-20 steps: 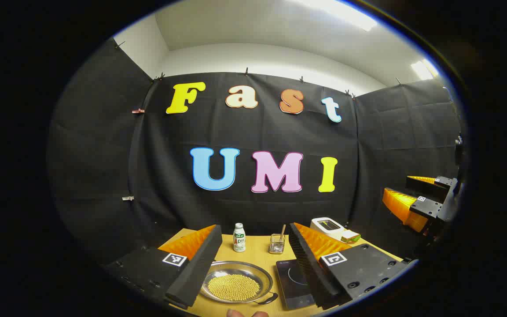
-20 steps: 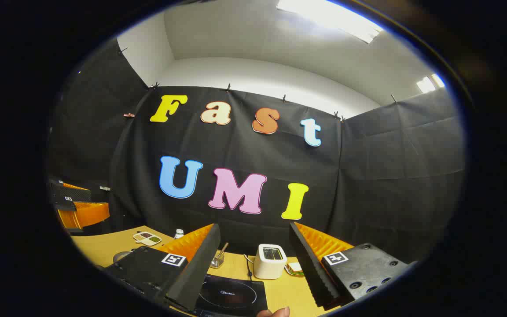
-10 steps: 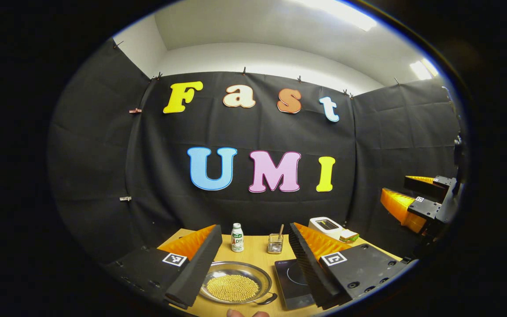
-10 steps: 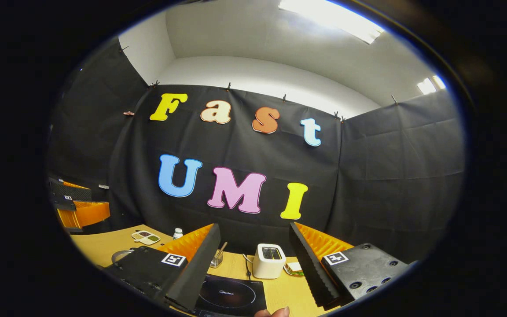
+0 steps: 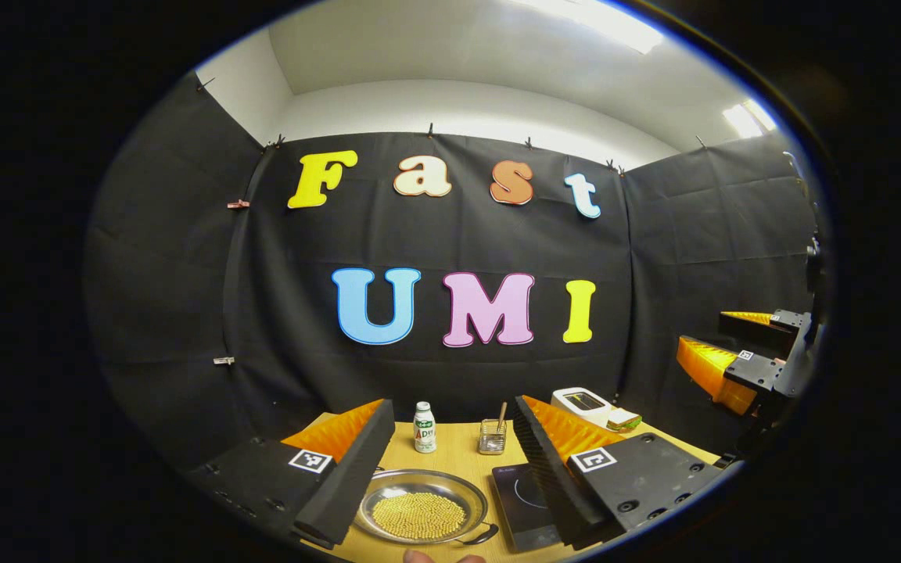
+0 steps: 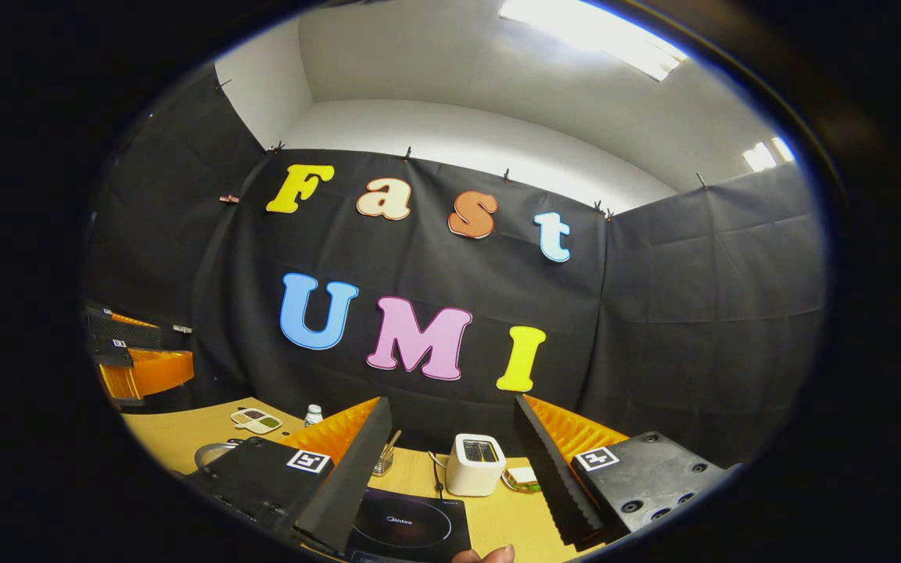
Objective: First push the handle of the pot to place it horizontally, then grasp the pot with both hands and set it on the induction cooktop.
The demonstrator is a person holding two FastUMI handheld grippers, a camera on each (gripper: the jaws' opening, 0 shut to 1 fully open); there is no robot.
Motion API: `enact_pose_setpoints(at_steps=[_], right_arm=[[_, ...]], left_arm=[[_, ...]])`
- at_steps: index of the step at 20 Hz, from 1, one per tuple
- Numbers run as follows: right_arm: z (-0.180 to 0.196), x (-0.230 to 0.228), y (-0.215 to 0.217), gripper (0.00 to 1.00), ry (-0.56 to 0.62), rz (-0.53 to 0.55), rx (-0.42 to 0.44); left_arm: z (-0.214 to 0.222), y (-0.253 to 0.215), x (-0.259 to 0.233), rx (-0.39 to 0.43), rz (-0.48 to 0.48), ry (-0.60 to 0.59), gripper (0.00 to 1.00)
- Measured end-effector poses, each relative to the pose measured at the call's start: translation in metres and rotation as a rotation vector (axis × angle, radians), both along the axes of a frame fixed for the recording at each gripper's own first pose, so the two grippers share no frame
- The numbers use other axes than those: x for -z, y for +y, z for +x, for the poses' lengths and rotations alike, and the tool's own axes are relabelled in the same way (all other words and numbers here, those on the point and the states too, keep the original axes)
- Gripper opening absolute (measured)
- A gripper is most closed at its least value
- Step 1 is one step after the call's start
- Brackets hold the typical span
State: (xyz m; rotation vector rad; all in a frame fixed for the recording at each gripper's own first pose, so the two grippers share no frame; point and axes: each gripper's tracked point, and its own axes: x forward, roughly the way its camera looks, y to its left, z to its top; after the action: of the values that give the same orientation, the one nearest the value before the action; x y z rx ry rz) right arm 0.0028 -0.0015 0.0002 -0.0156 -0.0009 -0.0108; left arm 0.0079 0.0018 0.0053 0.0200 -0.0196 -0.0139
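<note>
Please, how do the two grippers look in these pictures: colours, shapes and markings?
Left gripper and right gripper look alike: two long wedge-shaped fingers, black ribbed foam pads inside, orange ridged backs. Black plates with screw holes carry a small square black-and-white marker. No cables or sleeves are visible.

Little readable text in either view

The induction cooktop (image 6: 407, 528) carries a small pale brand mark at the centre of its ring, too small to read for certain. The white bottle (image 5: 424, 428) has a green and red label, its lettering too blurred to make out.
</note>
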Motion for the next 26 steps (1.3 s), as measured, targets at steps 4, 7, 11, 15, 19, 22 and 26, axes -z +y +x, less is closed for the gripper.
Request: enact_pose_setpoints(at_steps=[4,7,11,15,19,22,26], right_arm=[[0.001,0.001,0.0,0.98,0.0,-0.008,0.0],[0.002,0.003,0.0,0.98,0.003,-0.009,0.005],[0.003,0.002,0.0,0.98,0.01,0.004,0.003],[0.004,0.003,0.001,0.98,0.008,-0.001,0.004],[0.005,0.004,0.0,0.98,0.016,0.0,0.007],[0.007,0.007,-0.002,0.98,0.024,-0.009,0.014],[0.009,0.012,-0.006,0.98,0.043,-0.003,0.037]], left_arm=[[0.0,0.01,-0.007,-0.032,-0.002,-0.021,0.73],[-0.001,0.014,-0.011,-0.044,-0.028,-0.027,0.22],[0.001,-0.008,0.001,0.085,-0.037,0.034,0.05],[0.003,-0.014,0.016,0.137,-0.026,0.1,0.05],[0.009,-0.018,0.041,0.166,-0.026,0.194,0.05],[0.014,-0.015,0.069,0.174,-0.038,0.303,0.06],[0.016,-0.012,0.105,0.197,-0.044,0.452,0.06]])
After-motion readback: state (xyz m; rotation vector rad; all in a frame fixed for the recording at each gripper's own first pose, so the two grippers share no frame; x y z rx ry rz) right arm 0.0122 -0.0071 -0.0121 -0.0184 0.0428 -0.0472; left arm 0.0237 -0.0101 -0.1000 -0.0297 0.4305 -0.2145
